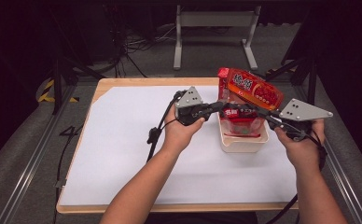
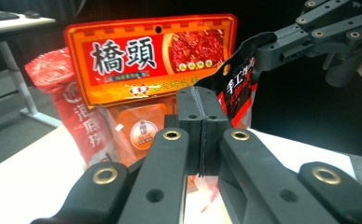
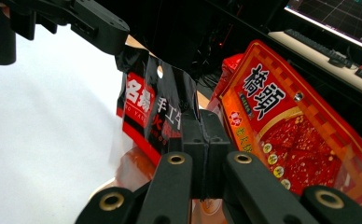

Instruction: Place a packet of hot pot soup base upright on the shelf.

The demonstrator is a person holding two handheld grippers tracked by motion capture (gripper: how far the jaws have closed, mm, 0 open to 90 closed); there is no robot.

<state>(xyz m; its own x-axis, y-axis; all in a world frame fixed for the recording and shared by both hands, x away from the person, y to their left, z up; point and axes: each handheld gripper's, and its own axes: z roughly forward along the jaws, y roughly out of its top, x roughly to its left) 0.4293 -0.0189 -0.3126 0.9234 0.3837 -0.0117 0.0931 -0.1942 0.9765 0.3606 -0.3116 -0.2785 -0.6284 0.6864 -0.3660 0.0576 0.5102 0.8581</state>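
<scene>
Both grippers, L [image 1: 218, 108] and R [image 1: 261, 113], hold the black pouch [image 1: 239, 116] by its top corners, jaws clamped, above the tub [image 1: 226, 141]; orange pack [image 1: 256, 88] behind. Step: loading pouch; next, prob. lower it straight, then release.

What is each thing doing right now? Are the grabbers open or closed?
left gripper: shut on the black-and-red packet's top edge.
right gripper: shut on the same packet's top edge.
black-and-red packet: held upright in the tub.
orange packet: standing tilted behind it.
red packet: standing behind the orange one.
white tub: on the table, holding packets.
</scene>
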